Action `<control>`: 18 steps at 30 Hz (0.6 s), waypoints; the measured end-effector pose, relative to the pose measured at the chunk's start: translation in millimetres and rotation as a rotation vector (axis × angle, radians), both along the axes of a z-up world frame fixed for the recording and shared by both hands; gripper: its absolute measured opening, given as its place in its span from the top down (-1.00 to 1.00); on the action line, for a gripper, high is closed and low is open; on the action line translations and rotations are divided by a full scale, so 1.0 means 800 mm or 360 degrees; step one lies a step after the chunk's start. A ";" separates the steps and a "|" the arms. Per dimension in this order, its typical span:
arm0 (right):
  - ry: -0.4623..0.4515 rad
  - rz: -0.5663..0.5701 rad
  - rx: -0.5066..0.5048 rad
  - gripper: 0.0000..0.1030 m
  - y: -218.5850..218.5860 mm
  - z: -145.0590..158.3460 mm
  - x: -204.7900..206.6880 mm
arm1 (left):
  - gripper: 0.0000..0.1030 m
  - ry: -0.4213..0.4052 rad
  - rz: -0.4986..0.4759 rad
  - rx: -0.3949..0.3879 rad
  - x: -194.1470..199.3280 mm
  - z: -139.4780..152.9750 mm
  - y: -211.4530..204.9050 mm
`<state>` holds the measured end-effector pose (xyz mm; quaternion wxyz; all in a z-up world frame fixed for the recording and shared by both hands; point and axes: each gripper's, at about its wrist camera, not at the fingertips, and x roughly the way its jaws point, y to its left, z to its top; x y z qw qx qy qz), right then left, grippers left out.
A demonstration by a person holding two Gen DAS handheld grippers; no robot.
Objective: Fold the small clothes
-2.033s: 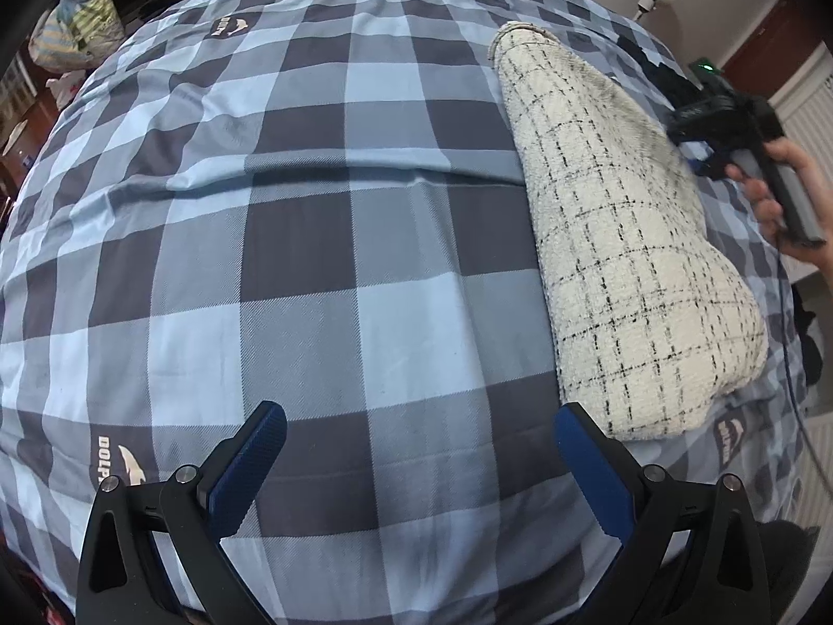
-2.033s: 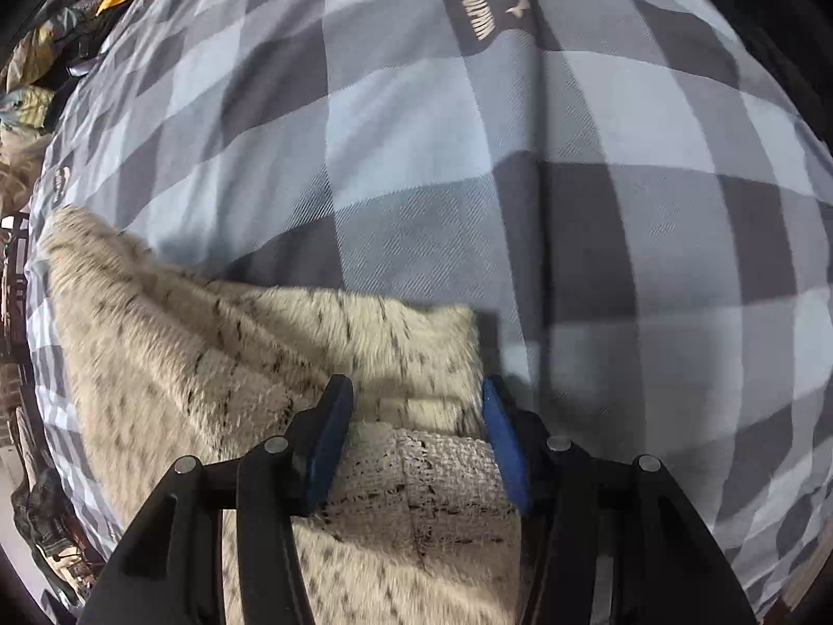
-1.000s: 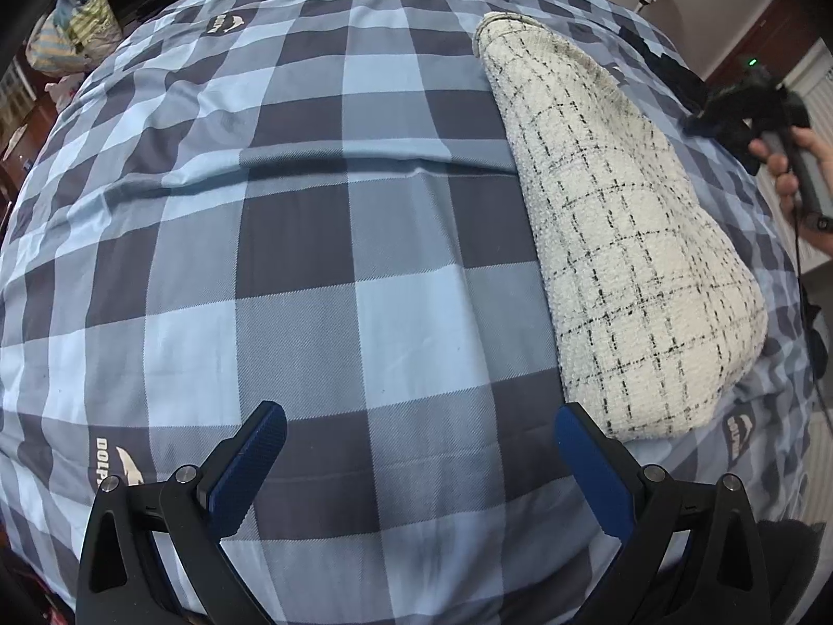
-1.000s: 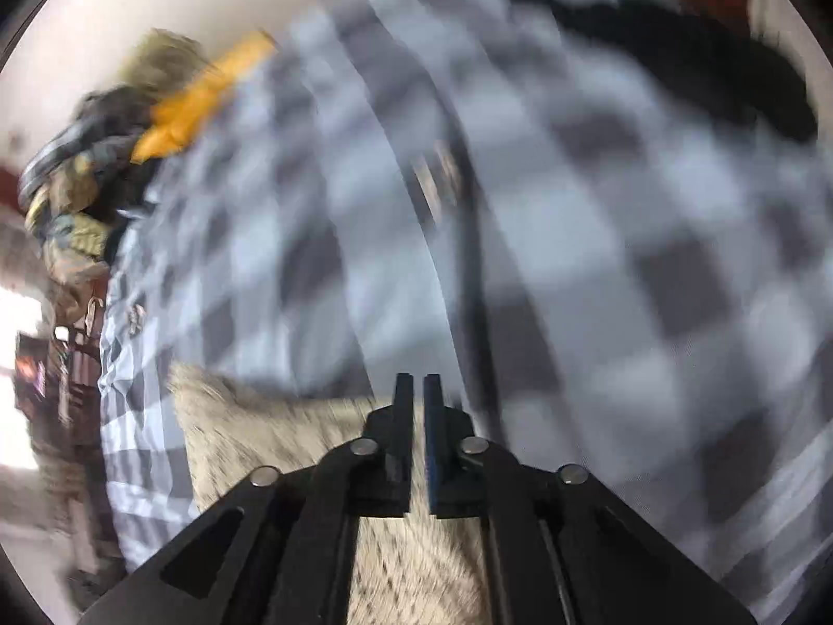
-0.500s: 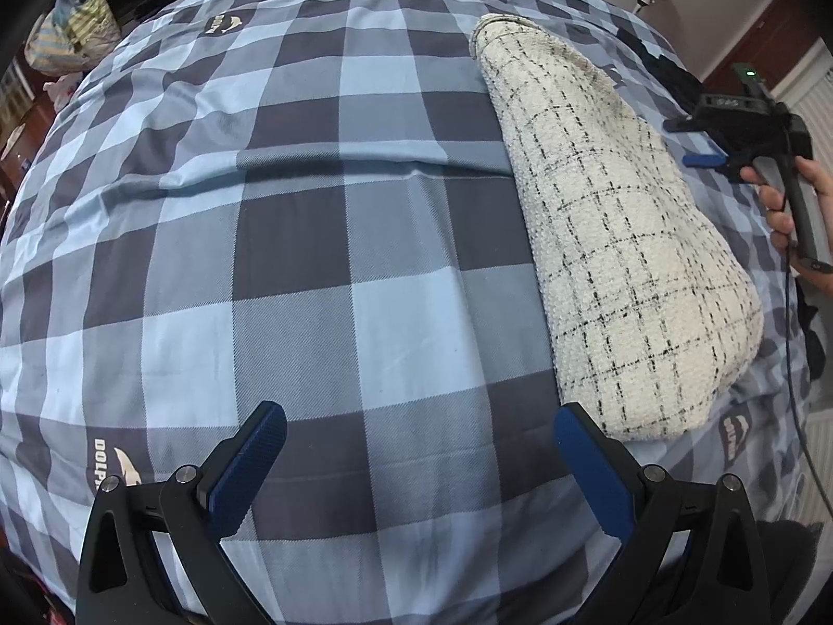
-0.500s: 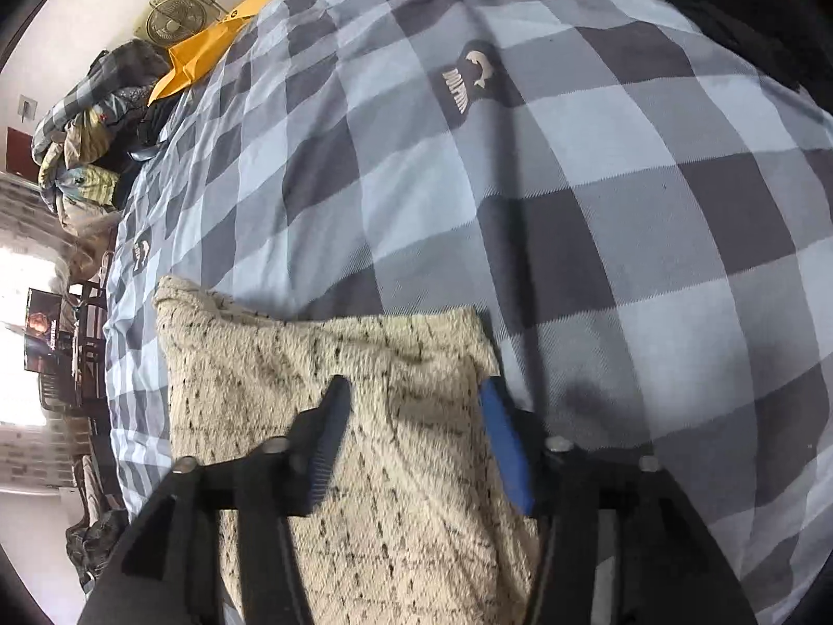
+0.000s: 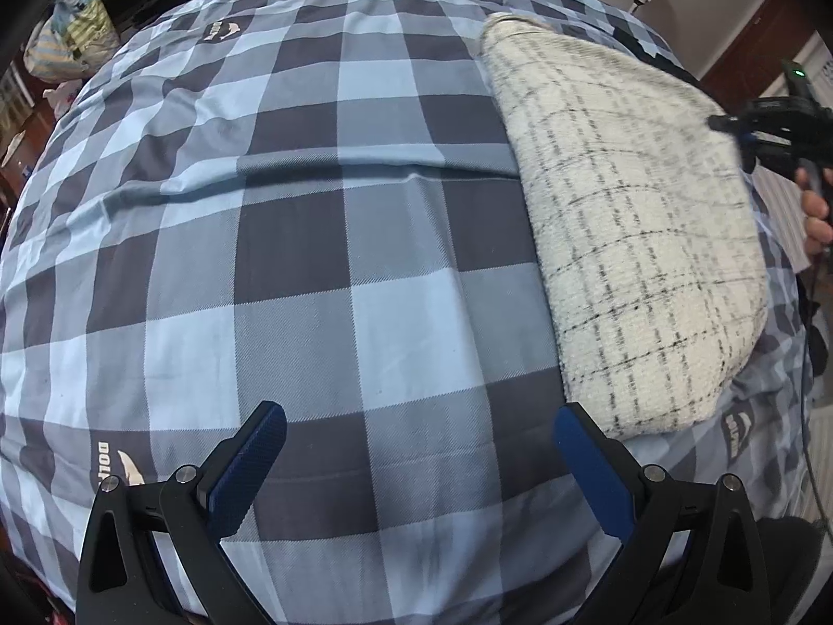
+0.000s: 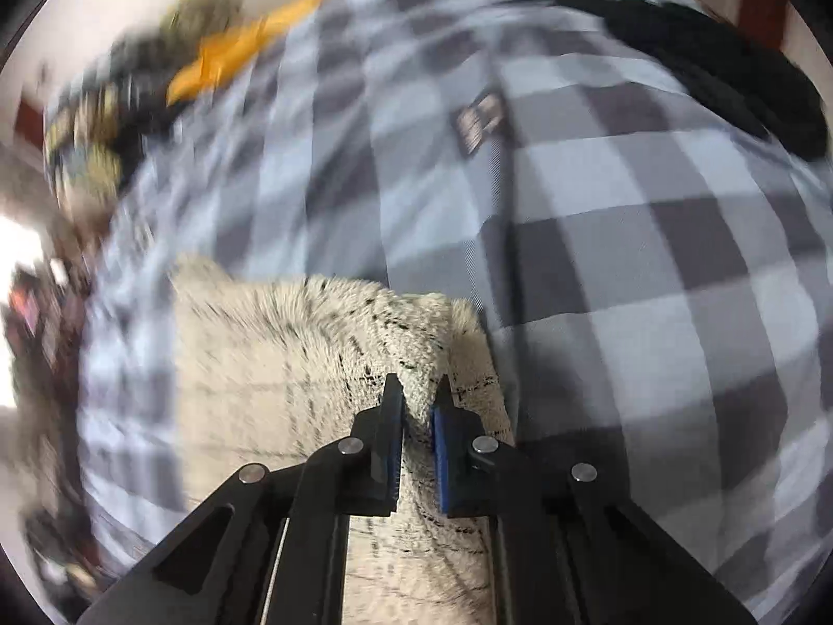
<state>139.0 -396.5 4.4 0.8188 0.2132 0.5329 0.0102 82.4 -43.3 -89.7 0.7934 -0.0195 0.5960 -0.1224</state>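
garment: 1 | bedsheet: 1 | claws: 2, left claw, right claw

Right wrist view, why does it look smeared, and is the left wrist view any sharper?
Right wrist view: motion blur smears the checked bedspread, while the right gripper stays crisp. Left wrist view: mostly sharp, with only the cream tweed garment slightly blurred.

text: "DOL…" partly readable | on: checked bedsheet logo patch
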 end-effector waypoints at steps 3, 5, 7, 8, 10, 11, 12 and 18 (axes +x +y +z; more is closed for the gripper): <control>-0.0008 -0.0139 -0.0055 0.88 -0.012 0.002 -0.010 | -1.00 0.0000 -0.0008 0.0007 -0.001 0.000 -0.001; 0.0055 -0.0217 -0.0080 0.88 -0.021 -0.019 -0.004 | -1.00 -0.0004 -0.0009 0.0010 -0.001 0.000 -0.002; 0.0140 -0.0251 -0.0057 0.88 -0.030 -0.057 0.007 | -1.00 -0.0004 -0.0015 0.0015 -0.001 0.000 -0.004; 0.0162 -0.0219 -0.0024 0.87 -0.031 -0.073 0.012 | -1.00 -0.0007 -0.0018 0.0019 -0.001 0.000 -0.005; 0.0175 -0.0188 0.0066 0.80 -0.033 -0.097 0.022 | -1.00 -0.0021 -0.0027 0.0024 -0.002 0.002 -0.007; 0.0194 -0.0207 0.0110 0.75 -0.038 -0.100 0.021 | -1.00 -0.0031 -0.0033 0.0023 -0.003 0.003 -0.008; 0.0210 -0.0265 0.0201 0.73 -0.047 -0.101 0.019 | -1.00 -0.0045 -0.0042 0.0020 -0.005 0.004 -0.008; 0.0023 -0.0097 -0.0168 -0.23 -0.040 -0.024 -0.051 | -1.00 -0.0211 -0.0233 0.0027 -0.026 0.021 -0.035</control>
